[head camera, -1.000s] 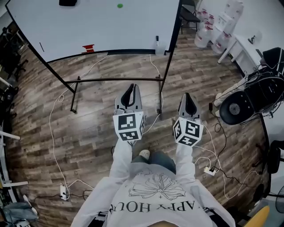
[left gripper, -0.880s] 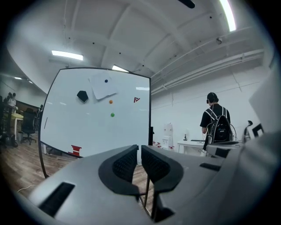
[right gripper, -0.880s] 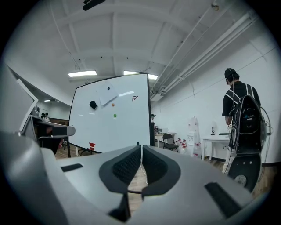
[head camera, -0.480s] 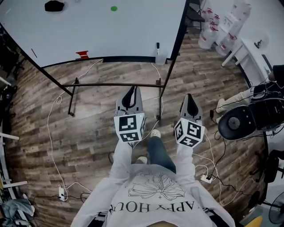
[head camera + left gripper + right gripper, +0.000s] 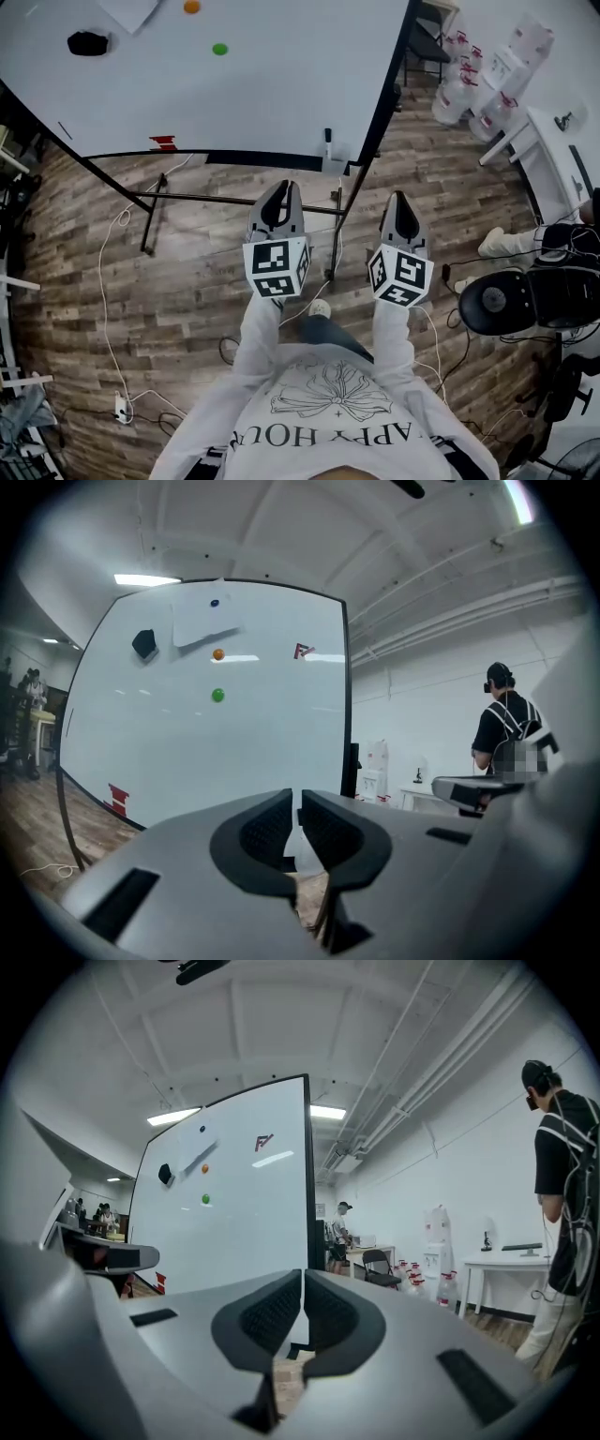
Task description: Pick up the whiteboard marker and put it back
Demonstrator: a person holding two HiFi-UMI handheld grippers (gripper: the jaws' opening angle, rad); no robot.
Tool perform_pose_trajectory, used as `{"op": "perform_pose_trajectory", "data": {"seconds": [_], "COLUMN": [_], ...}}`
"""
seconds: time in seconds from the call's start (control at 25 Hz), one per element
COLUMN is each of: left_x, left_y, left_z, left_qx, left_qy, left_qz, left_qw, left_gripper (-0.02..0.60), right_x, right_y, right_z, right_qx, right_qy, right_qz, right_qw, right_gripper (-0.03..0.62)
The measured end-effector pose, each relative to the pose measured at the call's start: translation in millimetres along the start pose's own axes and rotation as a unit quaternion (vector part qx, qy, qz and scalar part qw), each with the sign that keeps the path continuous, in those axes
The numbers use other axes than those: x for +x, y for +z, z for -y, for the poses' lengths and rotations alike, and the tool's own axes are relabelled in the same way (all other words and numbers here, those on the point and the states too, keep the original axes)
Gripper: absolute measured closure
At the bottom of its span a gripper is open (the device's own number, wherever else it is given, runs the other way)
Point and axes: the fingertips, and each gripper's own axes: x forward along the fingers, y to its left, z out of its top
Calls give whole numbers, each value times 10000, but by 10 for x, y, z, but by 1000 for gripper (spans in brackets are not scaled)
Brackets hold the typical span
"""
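A dark whiteboard marker [image 5: 327,140] stands upright at the right end of the whiteboard's tray [image 5: 253,159], beside a clear holder [image 5: 339,161]. The whiteboard [image 5: 234,75] fills the top of the head view and stands ahead in both gripper views [image 5: 216,733] [image 5: 234,1213]. My left gripper [image 5: 279,193] [image 5: 296,803] is shut and empty, short of the tray. The right gripper [image 5: 401,202] [image 5: 303,1283] is level with it on the right, also shut with nothing between its jaws. Neither touches the marker.
A black eraser [image 5: 87,42], green magnet [image 5: 219,49] and orange magnet [image 5: 191,7] sit on the board; a red item [image 5: 162,142] lies on the tray. Stand bars [image 5: 234,199] and cables [image 5: 108,281] cross the wooden floor. Black chair [image 5: 525,300], water bottles [image 5: 464,84] and a person [image 5: 502,733] are at right.
The whiteboard has drawn nearer and fills more of the head view as the person walks toward it. Both grippers travelled forward together and stayed shut.
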Motion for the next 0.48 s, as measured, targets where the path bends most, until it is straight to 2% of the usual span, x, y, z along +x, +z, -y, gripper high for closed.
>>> {"op": "perform_pose_trajectory", "data": {"seconds": [0.24,0.48], "left_x": [473,803], "left_y": [-44,-150], "left_z": [72,66], "left_qx": [-82,-138], "left_qy": [65,19], "left_qz": [-70,-269], "left_qw": [9999,9995], "left_gripper": [571,571], "right_x": [455,782], "right_y": [-45,-112], "right_z": [246,293], "right_qx": [62,81], "right_qy": [103,185], "right_qz": [-48,-150], "right_qw": [9999,9997], "right_gripper": [585,585]}}
